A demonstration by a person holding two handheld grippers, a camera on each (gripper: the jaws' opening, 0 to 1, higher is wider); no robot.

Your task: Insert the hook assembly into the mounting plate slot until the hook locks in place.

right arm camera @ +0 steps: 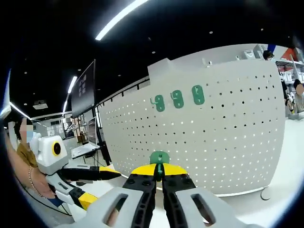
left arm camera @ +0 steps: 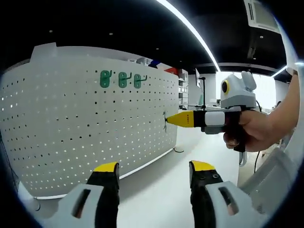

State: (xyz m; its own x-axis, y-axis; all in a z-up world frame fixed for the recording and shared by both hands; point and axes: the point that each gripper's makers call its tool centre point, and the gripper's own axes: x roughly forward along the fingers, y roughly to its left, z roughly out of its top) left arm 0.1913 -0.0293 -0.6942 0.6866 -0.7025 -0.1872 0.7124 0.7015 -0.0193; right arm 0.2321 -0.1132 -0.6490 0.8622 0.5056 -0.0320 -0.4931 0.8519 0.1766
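White pegboard [right arm camera: 213,123] stands upright on a pale tabletop [left arm camera: 166,194], and everything you do next is measured against it.

Nearest to you, your left gripper [left arm camera: 154,178] hangs in front of the board with its jaws spread wide and nothing between them. It is not steadying the panel.

Closer to the board, your right gripper [right arm camera: 160,173] has its jaws pressed together on a green hook [right arm camera: 159,159], with only the hook's top showing above the yellow tips. In the left gripper view the same gripper's tips sit right at the board's right-hand edge zone, about mid-height, touching or just short of it; I can't tell which.

Farther along, three mounted green hooks [right arm camera: 176,99] sit in a row near the top of the board, well above where you are working.

What could go wrong, as I judge it:
- You hold little of the hook, so a push at an angle could twist it in your grip and its prongs would miss the holes.
- The board looks freestanding, so a firm push with no support could slide or tip it.
- Releasing before the hook seats would let it drop to the tabletop, possibly out of sight behind the board.
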